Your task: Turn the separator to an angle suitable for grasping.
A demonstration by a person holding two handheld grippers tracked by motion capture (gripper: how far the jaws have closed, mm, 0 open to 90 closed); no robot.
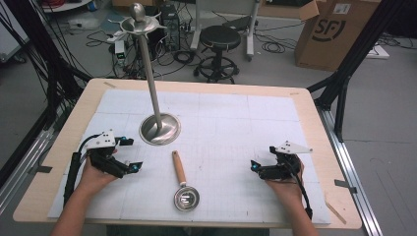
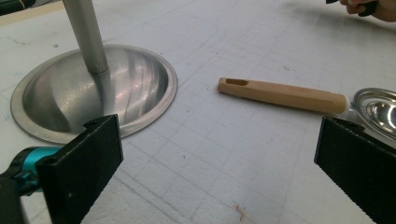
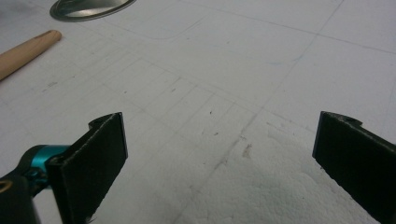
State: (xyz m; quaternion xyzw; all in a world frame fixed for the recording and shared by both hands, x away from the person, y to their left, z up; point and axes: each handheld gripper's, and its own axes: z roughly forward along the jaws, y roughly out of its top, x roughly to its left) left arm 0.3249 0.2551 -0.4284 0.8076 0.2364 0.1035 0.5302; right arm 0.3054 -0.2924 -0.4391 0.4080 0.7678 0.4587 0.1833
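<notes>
On the worktop (image 1: 314, 128), a light wooden board, a white gridded mat (image 1: 236, 123) covers nearly everything, with only a thin wood border left along the edges. Biggest thing standing on it is the metal stand (image 1: 156, 98): round domed base left of centre, a bit toward the far edge, with a tall pole going up to a small dish and a ball on top. Next down in size are the two grippers, both close to the near edge. The left gripper (image 1: 132, 155) sits by the near left corner in the person's hand, jaws spread wide with nothing between them; its own view has the stand's base off the left jaw and the scoop off the right. The right gripper (image 1: 263, 160) is by the near right corner, also in a hand, jaws gaping just as wide over bare mat, touching nothing. Smallest is the scoop (image 1: 183, 183), lying flat between the two grippers near the middle of the near edge: wooden handle pointing toward the stand's base, shiny round bowl toward the person. It's apart from both grippers and just short of the base.
</notes>
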